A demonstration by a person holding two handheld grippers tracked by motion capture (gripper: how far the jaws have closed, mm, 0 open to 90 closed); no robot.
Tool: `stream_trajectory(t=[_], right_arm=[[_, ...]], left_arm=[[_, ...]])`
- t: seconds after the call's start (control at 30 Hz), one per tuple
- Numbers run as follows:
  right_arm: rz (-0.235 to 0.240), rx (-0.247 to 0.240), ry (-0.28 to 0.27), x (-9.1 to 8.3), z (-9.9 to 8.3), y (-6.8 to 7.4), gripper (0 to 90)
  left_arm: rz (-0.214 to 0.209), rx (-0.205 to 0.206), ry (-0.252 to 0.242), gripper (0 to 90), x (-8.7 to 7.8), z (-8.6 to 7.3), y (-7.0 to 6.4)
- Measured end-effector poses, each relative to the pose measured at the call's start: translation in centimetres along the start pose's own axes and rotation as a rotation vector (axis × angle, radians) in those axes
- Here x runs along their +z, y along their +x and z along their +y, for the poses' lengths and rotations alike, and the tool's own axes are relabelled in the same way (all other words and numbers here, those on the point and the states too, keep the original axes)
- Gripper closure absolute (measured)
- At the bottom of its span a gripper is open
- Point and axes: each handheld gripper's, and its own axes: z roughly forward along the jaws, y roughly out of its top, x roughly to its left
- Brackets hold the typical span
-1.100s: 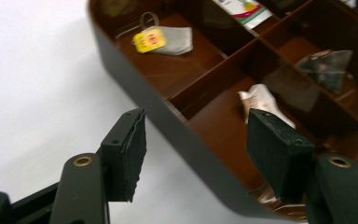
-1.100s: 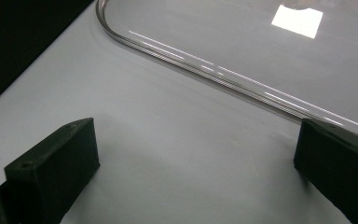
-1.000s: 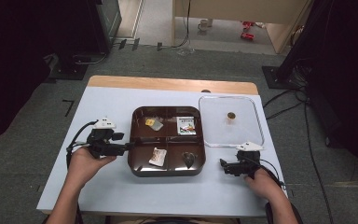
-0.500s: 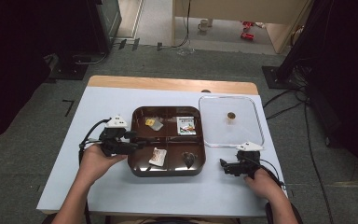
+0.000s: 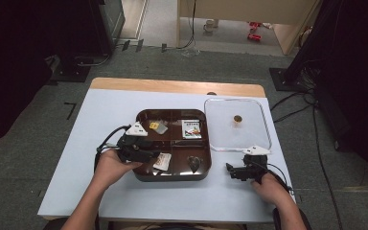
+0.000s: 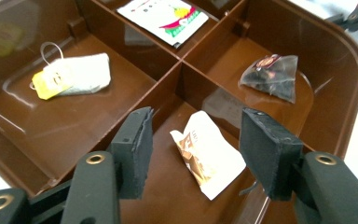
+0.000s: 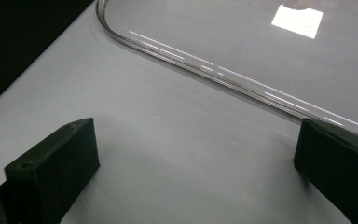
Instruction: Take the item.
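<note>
My left gripper hangs with jaws spread wide over the torn white-and-brown sachet, lying flat in the near-left compartment of the brown tray. My right gripper rests on the table, jaws apart, beside the clear lid.

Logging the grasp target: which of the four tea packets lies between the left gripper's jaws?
The white-and-brown torn sachet, in the compartment under the open left gripper; the others lie in separate compartments.
</note>
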Motion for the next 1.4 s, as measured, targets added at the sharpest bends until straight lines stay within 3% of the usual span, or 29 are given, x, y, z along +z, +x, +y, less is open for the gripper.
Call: stream_trajectory(t=[0.23,0.3,0.53,0.6,0.83,0.97,1.17,1.4], right_arm=[[0.0,0.0,0.0,0.0,0.0,0.0,0.0],[0.0,0.0,0.001,0.0,0.0,0.0,0.0],[0.0,-0.001,0.001,0.0,0.0,0.0,0.0],[0.0,0.0,0.001,0.0,0.0,0.0,0.0],[0.0,0.0,0.001,0.0,0.0,0.0,0.0],[0.0,-0.001,0.001,0.0,0.0,0.0,0.0],[0.0,-0.001,0.001,0.0,0.0,0.0,0.0],[0.0,0.0,0.002,0.0,0.0,0.0,0.0]], left_arm=[[0.013,0.023,0.049,46.4,1.9,0.0,0.0],[0.028,0.01,0.09,48.3,2.6,0.0,0.1],[0.037,0.02,0.116,50.1,3.8,0.0,0.0],[0.052,0.018,0.144,50.2,4.2,0.0,0.0],[0.063,-0.007,0.178,54.4,4.5,0.1,0.0],[0.091,0.011,0.246,56.5,5.1,0.3,-0.3],[0.096,0.001,0.294,58.7,5.5,0.4,-0.3],[0.068,-0.009,0.308,62.3,5.6,0.5,-0.2]])
